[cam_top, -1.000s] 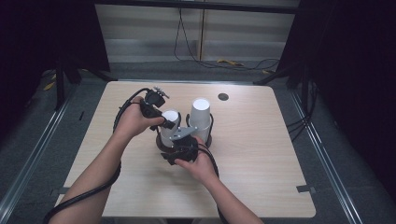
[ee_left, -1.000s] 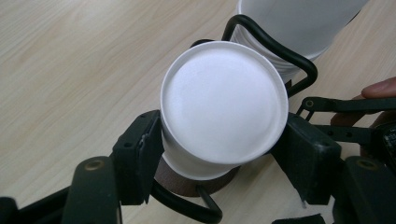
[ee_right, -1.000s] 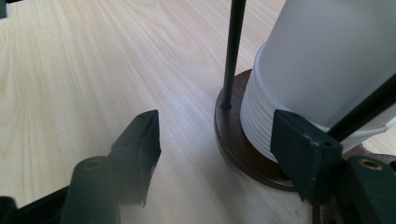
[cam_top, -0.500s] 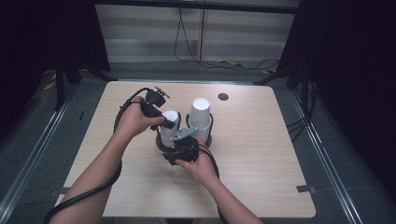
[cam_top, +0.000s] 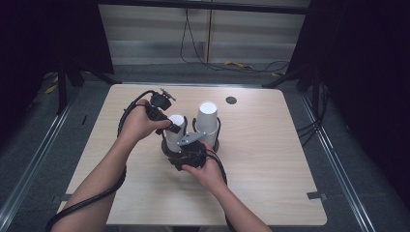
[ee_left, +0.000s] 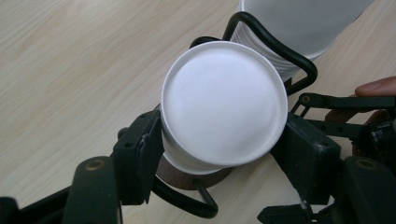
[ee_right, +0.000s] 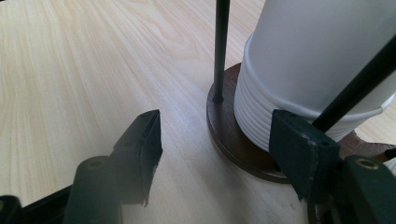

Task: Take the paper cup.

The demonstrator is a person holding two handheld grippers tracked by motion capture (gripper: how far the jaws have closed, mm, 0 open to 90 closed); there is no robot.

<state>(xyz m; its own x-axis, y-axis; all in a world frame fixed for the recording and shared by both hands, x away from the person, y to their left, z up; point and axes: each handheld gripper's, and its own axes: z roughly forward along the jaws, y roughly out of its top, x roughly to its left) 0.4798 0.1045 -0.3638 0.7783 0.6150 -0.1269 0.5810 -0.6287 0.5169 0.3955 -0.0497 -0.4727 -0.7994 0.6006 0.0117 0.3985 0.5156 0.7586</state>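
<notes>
A short stack of upturned white cups stands in a black wire holder on a brown wooden base. My left gripper is shut on the top cup, one pad pressing on each side. A taller stack of white cups stands beside it in the same holder, ringed by a wire loop. My right gripper sits low at the base's near edge. It is open: its left jaw is over bare table and its right jaw is by the base rim.
The holder sits mid-table on a light wooden table. A small dark round grommet lies near the far edge. Black cables trail from both grippers along the person's forearms. Dark floor with rails surrounds the table.
</notes>
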